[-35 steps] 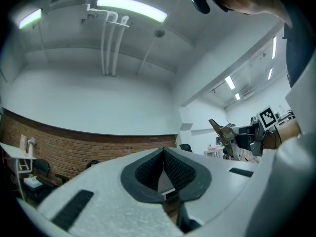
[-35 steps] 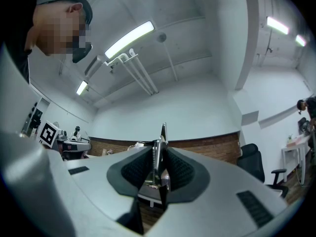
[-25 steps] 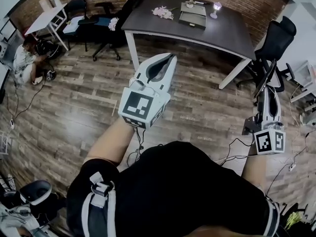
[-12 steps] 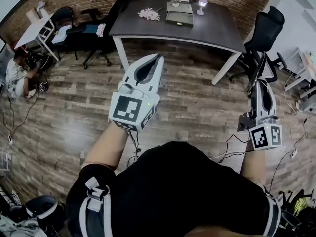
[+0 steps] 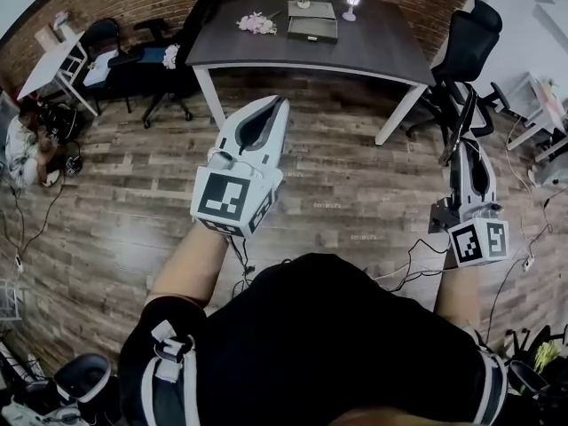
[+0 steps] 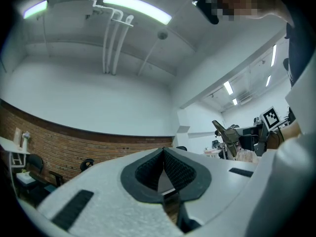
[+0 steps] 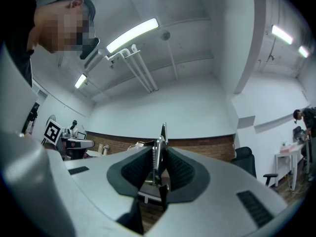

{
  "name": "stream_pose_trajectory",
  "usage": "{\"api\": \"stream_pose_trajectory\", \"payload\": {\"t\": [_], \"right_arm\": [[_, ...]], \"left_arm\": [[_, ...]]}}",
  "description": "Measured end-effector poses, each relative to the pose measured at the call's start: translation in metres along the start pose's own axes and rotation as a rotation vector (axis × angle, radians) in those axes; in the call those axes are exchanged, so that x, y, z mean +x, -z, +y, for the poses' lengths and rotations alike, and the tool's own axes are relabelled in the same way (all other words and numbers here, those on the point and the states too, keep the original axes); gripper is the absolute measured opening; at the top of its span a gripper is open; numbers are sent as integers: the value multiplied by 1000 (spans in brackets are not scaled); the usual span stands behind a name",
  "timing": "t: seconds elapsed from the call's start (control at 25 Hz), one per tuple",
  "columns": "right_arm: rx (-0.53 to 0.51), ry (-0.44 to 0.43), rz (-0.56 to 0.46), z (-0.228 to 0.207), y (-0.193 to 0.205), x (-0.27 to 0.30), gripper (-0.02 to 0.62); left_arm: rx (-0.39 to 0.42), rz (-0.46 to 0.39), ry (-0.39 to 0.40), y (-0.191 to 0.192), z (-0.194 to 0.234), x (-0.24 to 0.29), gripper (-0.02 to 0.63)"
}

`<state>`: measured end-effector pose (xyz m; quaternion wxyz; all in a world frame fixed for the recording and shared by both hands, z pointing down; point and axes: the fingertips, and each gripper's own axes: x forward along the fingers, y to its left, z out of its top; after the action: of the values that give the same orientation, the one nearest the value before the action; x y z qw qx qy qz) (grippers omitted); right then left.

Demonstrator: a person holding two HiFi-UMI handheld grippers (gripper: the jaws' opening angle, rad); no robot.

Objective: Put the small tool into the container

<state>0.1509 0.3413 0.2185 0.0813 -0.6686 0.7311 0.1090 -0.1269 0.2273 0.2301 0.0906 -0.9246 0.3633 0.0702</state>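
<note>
In the right gripper view my right gripper (image 7: 160, 154) is shut on the small tool (image 7: 162, 132), a thin metal piece clamped upright between the dark pads, its tip poking above them. In the head view that gripper (image 5: 461, 146) is at the right, over the wooden floor. My left gripper (image 5: 279, 105) is held at centre left, and its pads (image 6: 148, 169) meet at the tip with nothing between them. A dark shallow box (image 5: 312, 29) lies on the dark table (image 5: 382, 51) far ahead, well beyond both grippers.
Pink flowers (image 5: 256, 25) and a small lamp (image 5: 353, 0) share the table. Black office chairs stand at the right (image 5: 466, 38) and left (image 5: 133, 56). A person (image 5: 22, 145) sits on the floor at far left. Cables (image 5: 408, 269) trail across the floor.
The table and floor have slid up and to the left in the head view. Both grippers keep nearly the same pose, and the tool stays clamped.
</note>
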Motion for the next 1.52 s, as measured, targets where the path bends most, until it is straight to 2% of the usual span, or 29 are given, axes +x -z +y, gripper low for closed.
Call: {"api": "stream_pose_trajectory", "payload": {"t": [0.2, 0.64, 0.92, 1.24, 1.52], "right_arm": [[8, 1, 13, 3, 5, 0, 87], [26, -6, 31, 30, 26, 22, 87], [59, 36, 63, 43, 48, 32, 87], [63, 26, 75, 43, 53, 35, 87], [72, 0, 94, 47, 60, 53, 87]], "left_arm": [[7, 16, 9, 4, 0, -2, 9], [10, 43, -1, 17, 27, -10, 9], [2, 82, 14, 33, 40, -5, 9], [29, 62, 40, 28, 35, -1, 9], [42, 50, 26, 25, 43, -1, 9]]}}
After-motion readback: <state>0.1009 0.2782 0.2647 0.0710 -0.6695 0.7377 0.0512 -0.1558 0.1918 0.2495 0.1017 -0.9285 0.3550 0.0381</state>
